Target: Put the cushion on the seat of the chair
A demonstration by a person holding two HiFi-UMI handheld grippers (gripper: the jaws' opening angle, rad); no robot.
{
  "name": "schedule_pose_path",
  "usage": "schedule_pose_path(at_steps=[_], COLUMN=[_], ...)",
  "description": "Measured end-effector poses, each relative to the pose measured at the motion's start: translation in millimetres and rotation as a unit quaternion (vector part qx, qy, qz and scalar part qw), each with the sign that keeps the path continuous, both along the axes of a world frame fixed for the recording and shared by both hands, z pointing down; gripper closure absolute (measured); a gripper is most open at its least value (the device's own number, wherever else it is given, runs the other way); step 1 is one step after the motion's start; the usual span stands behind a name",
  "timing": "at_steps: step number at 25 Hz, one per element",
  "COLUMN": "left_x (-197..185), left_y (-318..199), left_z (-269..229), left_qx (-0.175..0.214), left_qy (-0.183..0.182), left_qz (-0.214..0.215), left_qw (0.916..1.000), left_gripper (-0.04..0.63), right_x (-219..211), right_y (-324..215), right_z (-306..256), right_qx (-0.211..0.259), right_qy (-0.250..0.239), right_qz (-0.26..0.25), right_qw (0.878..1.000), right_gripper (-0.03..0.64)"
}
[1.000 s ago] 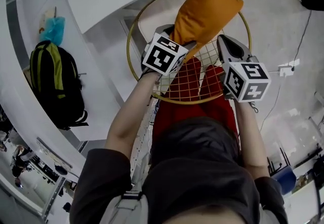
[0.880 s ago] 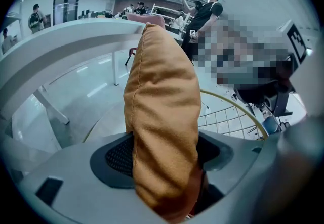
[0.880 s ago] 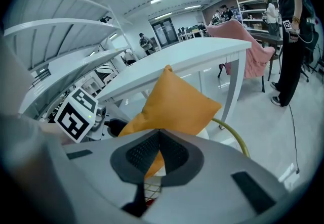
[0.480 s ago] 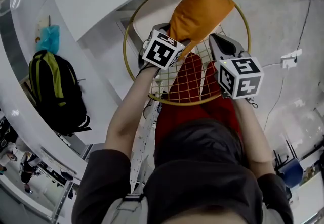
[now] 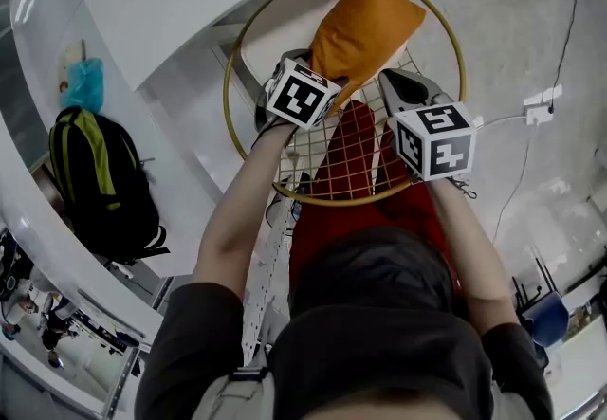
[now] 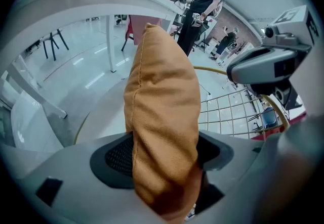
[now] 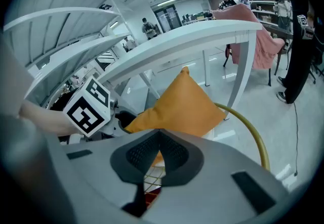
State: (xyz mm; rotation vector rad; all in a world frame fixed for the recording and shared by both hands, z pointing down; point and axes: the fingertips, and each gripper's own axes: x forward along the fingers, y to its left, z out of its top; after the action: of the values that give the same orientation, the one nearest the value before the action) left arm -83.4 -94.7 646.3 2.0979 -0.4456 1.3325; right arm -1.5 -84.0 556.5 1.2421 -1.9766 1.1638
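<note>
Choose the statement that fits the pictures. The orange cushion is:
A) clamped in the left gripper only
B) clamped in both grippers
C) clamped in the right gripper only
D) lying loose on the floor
A: in the left gripper view the orange cushion is pinched between the jaws of the left gripper, while the right gripper has its jaws together with nothing between them, beside the cushion.

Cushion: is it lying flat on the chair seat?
Not yet: the left tool clamps one end; the cushion juts out over the chair.
</note>
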Motion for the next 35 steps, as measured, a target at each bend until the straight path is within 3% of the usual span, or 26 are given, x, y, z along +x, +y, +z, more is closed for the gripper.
schedule_pose_path(at_steps=[14, 35], left_x=[-6.7, -6.7], left_y=[0.7, -3.6], left_z=[28.6, 42.9], left_qx=[-0.017, -0.032], left_qy=[-0.029, -0.010], left_qz=[0.007, -0.005], left_qw=[0.9994, 0.9994], left_gripper=[0.238, 0.173], right_x=[-5.6, -10.9], right_y=[-4.7, -2.6], right_z=[12.3, 23.1], right_qx=[-0.013, -0.027], right_qy=[0.000, -0.001], right_qz=[-0.010, -0.016], right_qw=[1.000, 1.000], right_gripper=[0.600, 0.600])
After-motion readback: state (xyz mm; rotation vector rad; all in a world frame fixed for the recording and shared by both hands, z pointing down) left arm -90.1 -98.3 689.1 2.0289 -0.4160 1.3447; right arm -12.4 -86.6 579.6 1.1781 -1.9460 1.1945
